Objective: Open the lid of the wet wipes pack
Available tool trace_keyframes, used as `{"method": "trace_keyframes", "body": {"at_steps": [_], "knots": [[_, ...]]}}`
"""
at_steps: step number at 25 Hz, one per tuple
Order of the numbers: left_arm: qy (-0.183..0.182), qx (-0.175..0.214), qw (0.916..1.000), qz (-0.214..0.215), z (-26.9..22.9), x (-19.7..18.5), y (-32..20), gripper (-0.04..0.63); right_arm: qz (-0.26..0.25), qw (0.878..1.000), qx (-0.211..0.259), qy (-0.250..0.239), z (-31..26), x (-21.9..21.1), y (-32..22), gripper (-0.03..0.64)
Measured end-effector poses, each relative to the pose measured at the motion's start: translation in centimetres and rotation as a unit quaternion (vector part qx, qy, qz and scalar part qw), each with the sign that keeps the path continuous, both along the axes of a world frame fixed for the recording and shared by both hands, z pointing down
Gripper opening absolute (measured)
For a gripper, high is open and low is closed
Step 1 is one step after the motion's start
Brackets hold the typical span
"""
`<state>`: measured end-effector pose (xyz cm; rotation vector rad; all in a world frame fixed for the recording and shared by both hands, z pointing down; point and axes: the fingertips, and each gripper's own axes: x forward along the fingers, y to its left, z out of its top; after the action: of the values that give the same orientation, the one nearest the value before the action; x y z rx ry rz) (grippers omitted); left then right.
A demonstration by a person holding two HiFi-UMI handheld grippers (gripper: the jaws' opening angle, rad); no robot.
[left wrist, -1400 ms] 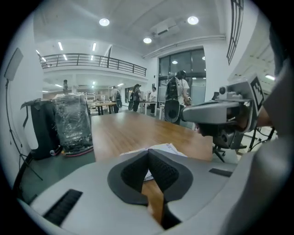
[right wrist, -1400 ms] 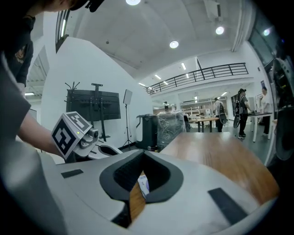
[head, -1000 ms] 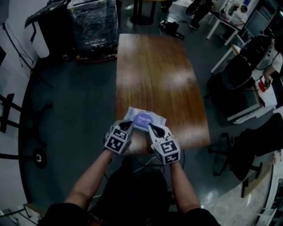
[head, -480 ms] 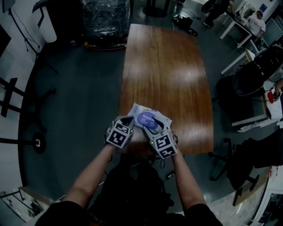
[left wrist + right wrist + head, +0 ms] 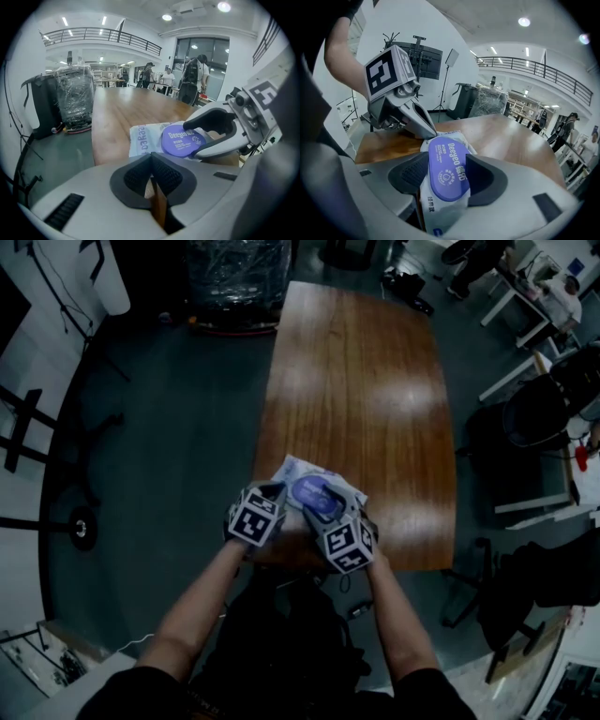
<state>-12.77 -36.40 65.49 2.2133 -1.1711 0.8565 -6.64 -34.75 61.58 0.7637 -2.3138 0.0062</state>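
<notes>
A wrapped bundle (image 5: 234, 277) stands beyond the far edge of the desk (image 5: 356, 381). At the near edge lies a white wet wipes pack (image 5: 292, 469), its purple lid (image 5: 309, 491) closed. The left claw (image 5: 151, 159) is pressed together. The right claw (image 5: 449, 174) has just spread and sits astride the lid.

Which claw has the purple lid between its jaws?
The right claw: its jaws have just been opening and stand apart around the purple lid of the wet wipes pack. The left claw is shut, with the pack ahead of it.

workshop hall with mezzanine railing (image 5: 543, 69)
</notes>
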Motion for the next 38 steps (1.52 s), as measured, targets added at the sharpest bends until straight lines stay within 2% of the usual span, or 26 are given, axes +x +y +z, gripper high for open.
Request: {"method": "trace_keyframes", "body": {"at_steps": [6,14,18,23,26,31,38], "knots": [[0.001,-0.014,0.9999,-0.001,0.4,-0.3,-0.1,-0.005,-0.010,1.000,-0.009,0.006,0.4,-0.1,-0.1,0.259],[-0.006,-0.019,0.9998,0.000,1.0,-0.5,0.0,-0.005,0.008,0.997,-0.076,-0.023,0.8,0.7,-0.3,0.252],[0.014,-0.023,0.9995,0.014,0.2,0.5,-0.1,-0.005,0.015,0.993,-0.106,-0.052,0.4,0.8,-0.5,0.238],[0.014,-0.031,0.9993,0.016,0.5,0.4,-0.1,-0.005,0.022,0.988,-0.119,-0.091,-0.6,0.9,-0.8,0.221],[0.016,-0.036,0.9991,0.017,0.6,0.3,-0.2,-0.005,0.027,0.989,-0.103,-0.101,-2.2,1.0,-1.1,0.196],[0.016,-0.041,0.9988,0.019,0.8,0.4,-0.1,-0.005,0.049,0.992,-0.062,-0.100,-4.3,2.4,-2.2,0.089],[0.011,-0.046,0.9987,0.021,1.0,0.8,0.0,-0.005,0.087,0.990,-0.031,-0.103,-5.3,4.3,-5.1,0.086]]}}
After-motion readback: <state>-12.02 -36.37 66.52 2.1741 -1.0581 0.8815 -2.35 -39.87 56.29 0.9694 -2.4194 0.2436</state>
